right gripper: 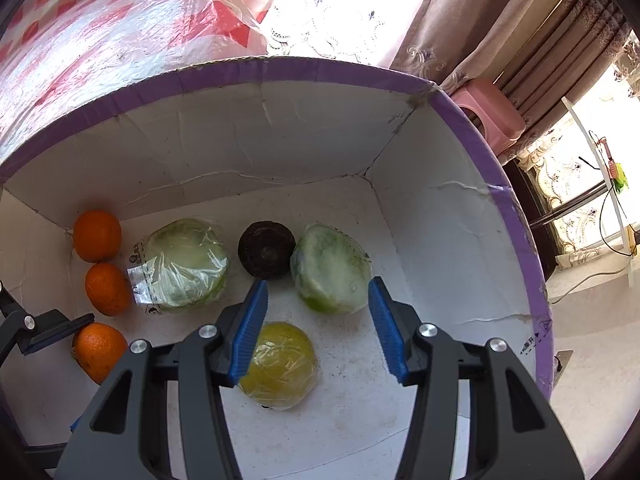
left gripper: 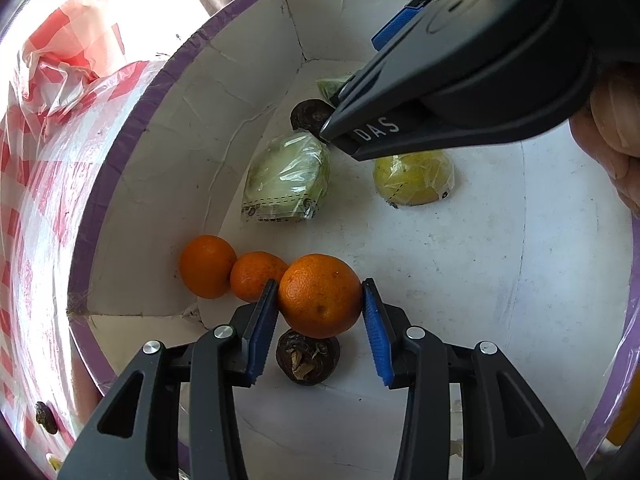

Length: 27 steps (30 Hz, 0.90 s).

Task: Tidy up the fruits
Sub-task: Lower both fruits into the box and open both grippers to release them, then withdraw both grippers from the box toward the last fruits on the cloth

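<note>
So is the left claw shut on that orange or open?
Cannot tell for sure: the left claw brackets the orange, one pad touching, a sliver of gap at the other.

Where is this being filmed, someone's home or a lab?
Most likely a lived-in home, by a sunny window. Brown embroidered curtains hang there, a pink plastic stool stands beside them, and the fruit lies in a worn white cardboard box with purple-taped rim beside a red-and-white checked plastic bag.

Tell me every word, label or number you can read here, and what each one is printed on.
"DAS": white letters on the black finger of the right gripper, seen from the left wrist camera.
Print on the wrapped green fruit bag, along its dashed line: too small to read.
Dark characters and an arrow on the box rim: too blurred to read.
Nothing else legible.
</note>
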### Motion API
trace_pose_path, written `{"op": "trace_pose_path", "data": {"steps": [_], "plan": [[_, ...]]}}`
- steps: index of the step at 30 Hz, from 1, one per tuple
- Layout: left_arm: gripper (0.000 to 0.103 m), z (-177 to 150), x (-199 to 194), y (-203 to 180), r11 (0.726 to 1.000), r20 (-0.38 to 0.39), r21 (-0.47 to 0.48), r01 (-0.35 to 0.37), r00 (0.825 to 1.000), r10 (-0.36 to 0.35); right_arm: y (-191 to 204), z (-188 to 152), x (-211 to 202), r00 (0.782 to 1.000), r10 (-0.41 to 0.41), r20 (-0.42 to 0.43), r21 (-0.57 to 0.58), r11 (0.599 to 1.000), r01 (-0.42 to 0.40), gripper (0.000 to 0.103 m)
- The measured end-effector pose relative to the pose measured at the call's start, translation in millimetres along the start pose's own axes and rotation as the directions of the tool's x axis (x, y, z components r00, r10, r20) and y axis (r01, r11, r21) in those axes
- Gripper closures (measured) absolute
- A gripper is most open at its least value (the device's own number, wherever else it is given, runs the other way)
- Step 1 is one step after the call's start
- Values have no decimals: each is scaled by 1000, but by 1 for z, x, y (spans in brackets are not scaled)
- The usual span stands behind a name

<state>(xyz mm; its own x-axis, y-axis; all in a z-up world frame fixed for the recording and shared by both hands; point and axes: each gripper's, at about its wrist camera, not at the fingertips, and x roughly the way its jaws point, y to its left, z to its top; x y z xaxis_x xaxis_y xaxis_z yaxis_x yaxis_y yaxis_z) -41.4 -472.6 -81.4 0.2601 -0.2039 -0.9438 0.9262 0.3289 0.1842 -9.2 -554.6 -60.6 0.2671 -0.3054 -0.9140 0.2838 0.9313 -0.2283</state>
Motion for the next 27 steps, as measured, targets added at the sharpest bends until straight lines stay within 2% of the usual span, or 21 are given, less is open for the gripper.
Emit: {"op": "trace_pose_path", "data": {"steps": [2,7,11,16,18,20,22,24,27], "plan": [[57,-1,-2,1,1000,10,0,1,1000,-1,-1,-1,0,1000,0,0,2,1000,0,50],[56,-3,-6,2,1000,23,-6,5,1000,-5,-2,-1,1,1000,-5,2,1,1000,5,45],[49,-5,-12,4,1000,43,-13,11,999,-10,-4,-1,0,1000,-7,7,4,1000,7,40],[47,-8,-19,4,1000,58,-19,6,998,-5,-7,0,-4,1000,-8,24,12,1000,8,36],[44,-9,-22,5,1000,67,-22,8,998,-7,-8,-1,-8,999,-9,38,17,1000,9,33],[36,-10,-26,5,1000,84,-24,9,996,-7,-9,-2,-10,999,-17,48,20,1000,17,31],[34,-11,-28,3,1000,94,-24,9,996,-7,-11,-1,-14,998,-24,65,26,999,22,29],[33,-12,-29,3,1000,101,-27,10,995,-8,-13,-2,-18,996,-40,84,36,999,37,23],[32,-15,-37,5,999,127,-40,14,992,-9,-17,-4,-29,989,-64,131,59,997,56,23]]}}
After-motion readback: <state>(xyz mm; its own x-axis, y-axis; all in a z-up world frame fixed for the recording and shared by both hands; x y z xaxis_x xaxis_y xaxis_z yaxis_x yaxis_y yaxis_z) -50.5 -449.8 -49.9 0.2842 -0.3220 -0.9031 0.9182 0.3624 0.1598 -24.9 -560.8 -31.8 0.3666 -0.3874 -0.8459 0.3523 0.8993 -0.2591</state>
